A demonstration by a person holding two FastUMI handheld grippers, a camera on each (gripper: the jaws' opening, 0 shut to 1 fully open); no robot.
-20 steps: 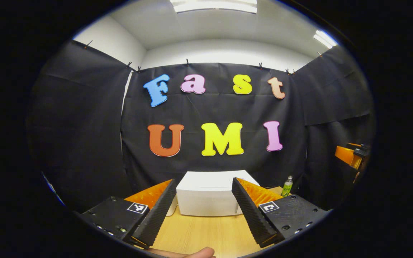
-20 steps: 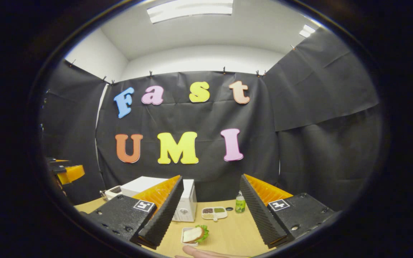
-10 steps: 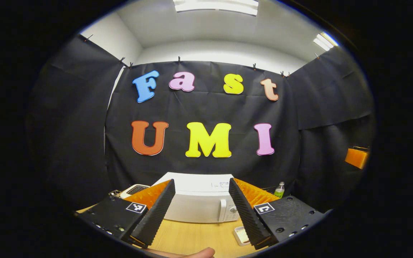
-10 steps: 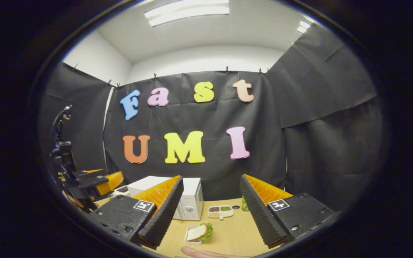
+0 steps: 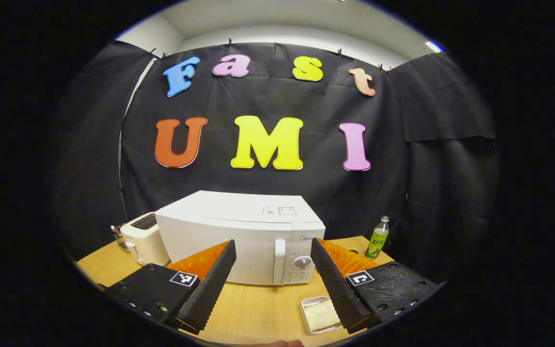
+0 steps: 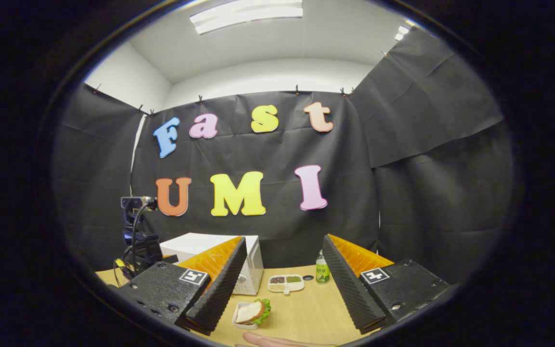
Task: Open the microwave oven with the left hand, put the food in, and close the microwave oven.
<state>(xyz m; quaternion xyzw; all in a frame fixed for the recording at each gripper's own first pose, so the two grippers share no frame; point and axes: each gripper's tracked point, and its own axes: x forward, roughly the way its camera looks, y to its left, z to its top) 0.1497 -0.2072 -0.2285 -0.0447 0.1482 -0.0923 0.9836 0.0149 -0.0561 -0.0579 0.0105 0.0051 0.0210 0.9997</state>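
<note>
Left gripper view: the left gripper (image 5: 270,284) is spread wide above the wooden table (image 5: 253,313) and holds nothing. Just inside its right finger, low on the table, lies a small white tray (image 5: 306,320) with a slice of bread (image 5: 321,314); the finger covers part of the tray. Straight ahead, between the fingers and farther off, stands the white microwave (image 5: 239,236) with its door shut, the handle (image 5: 280,260) and a knob (image 5: 302,262) toward the right finger. A toaster (image 5: 140,238) stands left of it, and a green bottle (image 5: 376,238) is far to the right. In the right gripper view, the right gripper (image 6: 280,289) is also wide and empty. A sandwich (image 6: 252,312) in its tray sits near the left finger. Farther on are a divided dish (image 6: 285,283) and the bottle (image 6: 322,273), and the microwave (image 6: 253,270) is behind the left finger.
</note>
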